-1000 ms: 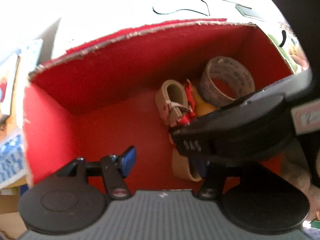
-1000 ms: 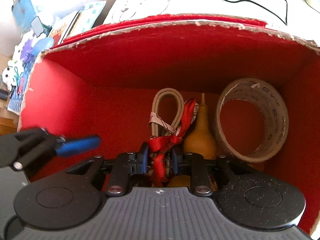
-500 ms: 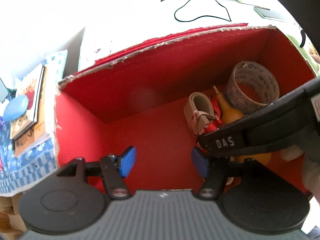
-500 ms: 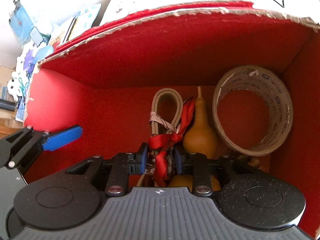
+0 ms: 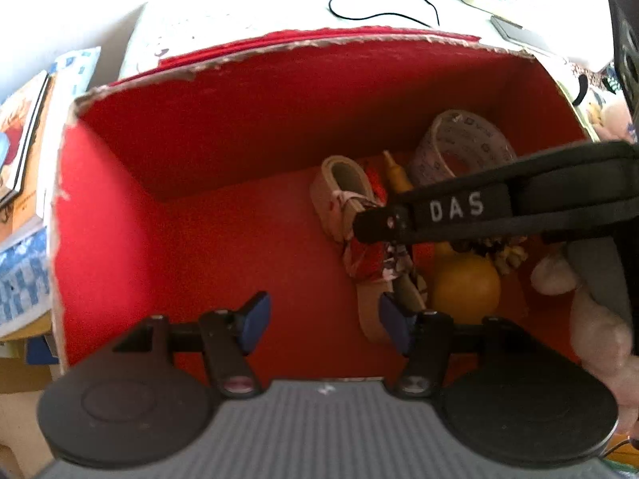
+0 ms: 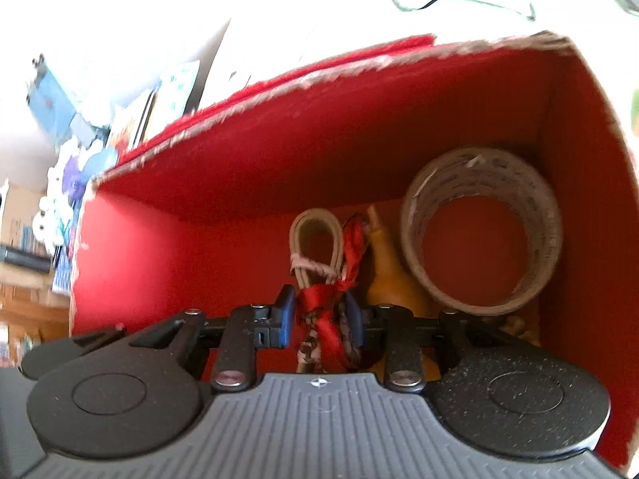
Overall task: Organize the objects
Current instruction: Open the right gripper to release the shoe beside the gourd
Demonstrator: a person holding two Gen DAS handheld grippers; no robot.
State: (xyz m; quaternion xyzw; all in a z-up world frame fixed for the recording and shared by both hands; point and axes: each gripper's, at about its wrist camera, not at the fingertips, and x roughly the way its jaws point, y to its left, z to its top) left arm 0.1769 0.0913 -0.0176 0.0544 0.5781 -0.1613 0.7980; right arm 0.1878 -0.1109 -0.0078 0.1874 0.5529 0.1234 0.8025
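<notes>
- The red box (image 5: 247, 151) fills the middle of both wrist views, its ragged cardboard rim along the top and its floor bare on the left.
- In the right wrist view the right gripper (image 6: 321, 317) sits low centre, its blue pads closed on the red ribbon (image 6: 319, 299) knotted round the beige strap bundle (image 6: 315, 239).
- That bundle lies on the box floor right of centre, reaching toward the back wall.
- Just right of it lies a yellow gourd (image 6: 389, 275), neck toward the back, touching the ribbon.
- The tape roll (image 6: 479, 231) stands on edge in the right rear corner, beside the gourd.
- In the left wrist view the left gripper (image 5: 321, 321) hangs at lower centre with its blue fingers (image 5: 253, 317) well apart, nothing between them.
- From the right edge of that view, the black "DAS" body of the right gripper reaches across over the bundle.
- A black cable (image 5: 375, 0) curls on the white surface at the top.
</notes>
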